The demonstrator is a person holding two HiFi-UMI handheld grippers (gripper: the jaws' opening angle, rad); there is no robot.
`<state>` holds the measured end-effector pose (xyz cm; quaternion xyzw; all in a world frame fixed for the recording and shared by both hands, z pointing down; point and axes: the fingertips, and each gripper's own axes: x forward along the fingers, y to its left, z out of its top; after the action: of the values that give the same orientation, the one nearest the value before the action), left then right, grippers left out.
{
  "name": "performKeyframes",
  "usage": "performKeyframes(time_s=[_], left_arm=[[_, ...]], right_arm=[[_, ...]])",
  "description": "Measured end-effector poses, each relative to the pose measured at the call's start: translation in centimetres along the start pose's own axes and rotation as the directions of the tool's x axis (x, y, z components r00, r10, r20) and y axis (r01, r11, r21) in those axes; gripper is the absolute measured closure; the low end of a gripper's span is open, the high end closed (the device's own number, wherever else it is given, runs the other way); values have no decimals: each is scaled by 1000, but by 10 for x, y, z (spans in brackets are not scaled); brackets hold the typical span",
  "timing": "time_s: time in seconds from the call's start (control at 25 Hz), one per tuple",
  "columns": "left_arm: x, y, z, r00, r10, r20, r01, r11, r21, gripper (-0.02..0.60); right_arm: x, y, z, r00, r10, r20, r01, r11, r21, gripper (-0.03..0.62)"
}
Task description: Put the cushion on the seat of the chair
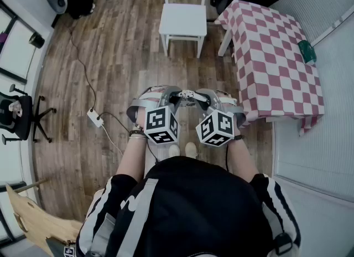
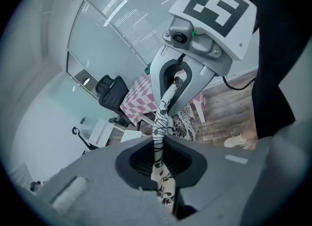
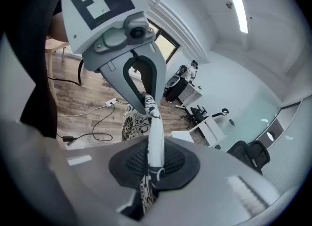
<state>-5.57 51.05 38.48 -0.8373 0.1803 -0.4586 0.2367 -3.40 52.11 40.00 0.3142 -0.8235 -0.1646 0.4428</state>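
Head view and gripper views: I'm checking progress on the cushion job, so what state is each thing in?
White fabric cushion with black floral print, held in the air, one edge pinched by both grippers.
Left gripper, fingers shut on the cushion.
Right gripper, fingers shut on the cushion.
White wooden chair, upright, seat bare.

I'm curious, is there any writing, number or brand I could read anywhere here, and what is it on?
No readable text anywhere.
Marker cubes: black-and-white square patterns, no letters.
Cushion: flower print only.
Green box on the table: any print too small to read.
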Motion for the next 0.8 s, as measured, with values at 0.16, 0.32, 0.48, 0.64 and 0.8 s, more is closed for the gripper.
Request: performKeyframes(time_s=[0.16,0.32,0.48,0.64,0.8], left_arm=[[3,0,0,1000,0,-3,0,1000,-2,563],[3,1,1,1000,0,-6,0,1000,-1,563],[4,2,1,1000,0,-10,0,1000,-1,563],[6,2,2,1000,-2,-12,2,1000,-5,563],[10,2,4,1000,-5,-20,5,1000,-3,563]], right_arm=[[2,-1,-2,1000,0,2,0,1000,-2,585],[2,-3,-2,1000,0,3,0,1000,-1,585],[1,-2,-3,1000,9,3,-9,1000,-2,585],[2,-3,-5,1000,6,16,-6,1000,3,583],[3,-5,-9,1000,0,19,0,1000,-7,583]])
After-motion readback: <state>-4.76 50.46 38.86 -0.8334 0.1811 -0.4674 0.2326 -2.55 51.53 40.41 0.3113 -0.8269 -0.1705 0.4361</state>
